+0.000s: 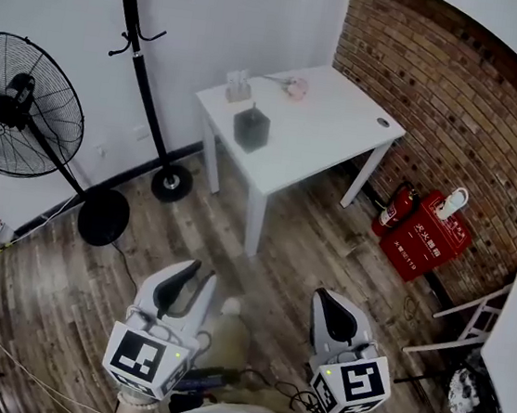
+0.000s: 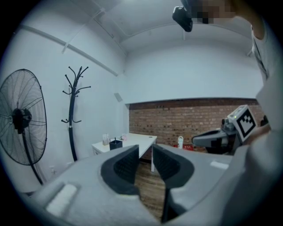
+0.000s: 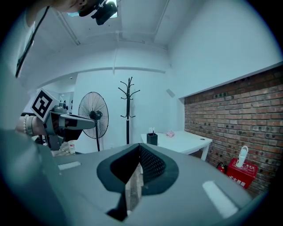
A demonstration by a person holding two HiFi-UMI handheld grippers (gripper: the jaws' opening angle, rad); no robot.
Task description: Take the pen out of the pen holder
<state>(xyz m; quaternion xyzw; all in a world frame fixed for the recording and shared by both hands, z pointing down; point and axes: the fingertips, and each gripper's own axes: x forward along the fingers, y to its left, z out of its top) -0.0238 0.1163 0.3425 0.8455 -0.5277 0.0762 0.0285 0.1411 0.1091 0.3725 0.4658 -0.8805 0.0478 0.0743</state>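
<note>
Status: approach stage; pen not yet reached.

Pen holder (image 1: 250, 128): dark box, upright on the near left part of the white tabletop (image 1: 335, 117). A thin pen (image 1: 252, 108) stands up out of its top. Small white items and a pink one sit behind it, near but apart.

Left gripper (image 1: 196, 273): jaws stand apart with a clear gap and nothing between them. Right gripper (image 1: 326, 305): jaws closed tip to tip and empty. Both are held low over the wooden floor, well apart from the tabletop and pointing roughly toward it.

Recommendation, as judgement:
- The left gripper is already spread, so it suits the pick. Bring it above the holder and close on the exposed upper part of the pen only.
- Draw the pen straight up along its own line; a slanted pull could tip the light holder.
- Rest the closed right gripper against the holder's side to steady it.
- Keep clear of the coat stand (image 1: 137, 55) and fan (image 1: 23, 107) to the left.
</note>
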